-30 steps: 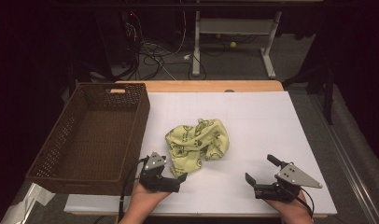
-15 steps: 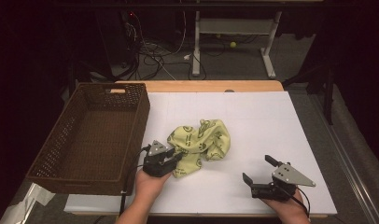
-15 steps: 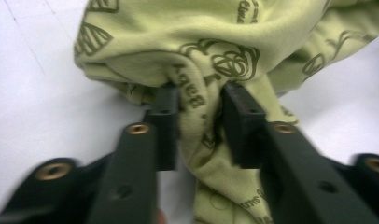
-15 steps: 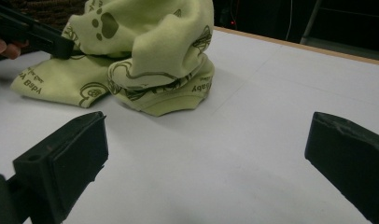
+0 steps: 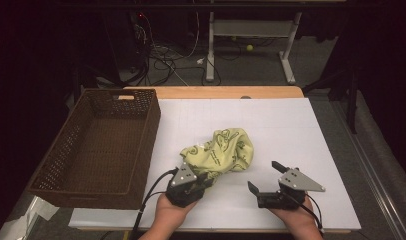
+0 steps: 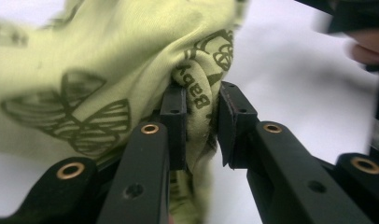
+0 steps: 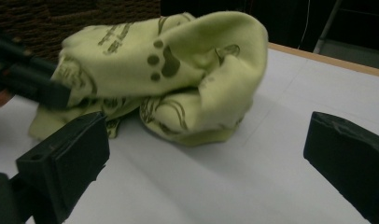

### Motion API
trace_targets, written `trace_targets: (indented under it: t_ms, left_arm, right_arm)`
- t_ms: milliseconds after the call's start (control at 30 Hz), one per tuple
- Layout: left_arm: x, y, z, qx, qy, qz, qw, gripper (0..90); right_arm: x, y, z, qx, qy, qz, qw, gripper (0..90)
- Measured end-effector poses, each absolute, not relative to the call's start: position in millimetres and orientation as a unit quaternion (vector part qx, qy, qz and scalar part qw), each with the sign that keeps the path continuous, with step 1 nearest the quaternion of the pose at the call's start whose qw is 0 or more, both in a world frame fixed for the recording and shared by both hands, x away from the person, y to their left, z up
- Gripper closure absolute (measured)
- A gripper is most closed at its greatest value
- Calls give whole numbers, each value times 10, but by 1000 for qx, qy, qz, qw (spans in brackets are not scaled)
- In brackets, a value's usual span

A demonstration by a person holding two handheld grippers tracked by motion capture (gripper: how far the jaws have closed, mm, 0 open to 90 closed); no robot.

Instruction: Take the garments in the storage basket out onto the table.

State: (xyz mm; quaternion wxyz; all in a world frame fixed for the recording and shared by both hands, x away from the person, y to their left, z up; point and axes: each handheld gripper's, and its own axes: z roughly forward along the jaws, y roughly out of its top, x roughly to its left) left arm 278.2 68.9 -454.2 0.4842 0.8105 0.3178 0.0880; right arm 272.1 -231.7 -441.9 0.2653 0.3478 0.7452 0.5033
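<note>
A crumpled yellow-green cloth [image 5: 218, 152] with dark prints lies in the middle of the white table cover. My left gripper [image 5: 203, 181] sits at the cloth's near left edge. In the left gripper view its jaws [image 6: 201, 107] have just been closing and now pinch a fold of the cloth [image 6: 85, 70] between the pads. My right gripper [image 5: 263, 176] rests to the right of the cloth, open and apart from it. In the right gripper view the cloth [image 7: 178, 70] lies ahead of its wide-spread jaws [image 7: 206, 135], with nothing between them.
A brown wicker basket [image 5: 141, 150] stands at the table's left side. White table cover [image 5: 301, 130] stretches to the right and behind the cloth. Cables and desk legs [image 5: 211, 50] lie on the floor beyond the far edge.
My left gripper pushed into the cloth's near edge, its jaws went from wide to pinching a fold, then it shifted back and right. My right gripper drifted slightly left.
</note>
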Motion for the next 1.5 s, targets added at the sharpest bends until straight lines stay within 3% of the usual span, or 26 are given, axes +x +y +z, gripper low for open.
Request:
trace_targets:
  t_ms: [133,233,367,467,533,600,667,867,1033,1167,1300,1433,1500]
  left_arm:
    - [2669,444,-4612,837,280,66,466,708]
    - [2600,296,-4700,855,260,57,444,706]
    - [2571,266,-4724,859,255,59,440,684]
    - [2558,310,-4681,851,258,56,454,602]
    - [2550,347,-4652,845,261,61,463,547]
    - [2544,396,-4609,836,264,63,476,494]
    - [2543,464,-4549,824,266,67,496,484]
    - [2633,703,-4461,788,297,83,532,332]
    - [2765,807,-4499,781,323,95,526,194]
    - [2841,849,-4506,776,347,102,516,95]
    - [2880,904,-4490,769,360,98,520,11]
    - [2882,943,-4475,765,366,100,521,0]
    - [2884,944,-4481,767,364,97,519,0]
  right_arm:
    - [2952,-2141,-4335,350,749,500,257,76]
    - [3025,-2049,-4297,347,744,517,243,193]
    - [2978,-2006,-4391,342,763,492,242,398]
    - [2958,-2056,-4466,347,774,479,227,570]
    - [2943,-2075,-4480,343,782,470,223,750]
    - [2944,-2101,-4470,343,782,468,228,814]
    - [2946,-2156,-4446,344,781,466,234,822]
    - [2991,-2572,-4446,381,768,447,256,817]
    - [2972,-2750,-4409,401,753,448,266,632]
    - [2815,-2553,-4216,360,753,471,285,580]
    - [2719,-2146,-4223,303,786,480,244,569]
    - [2756,-1707,-4367,261,823,455,216,563]
    - [2786,-1582,-4435,258,837,425,230,643]
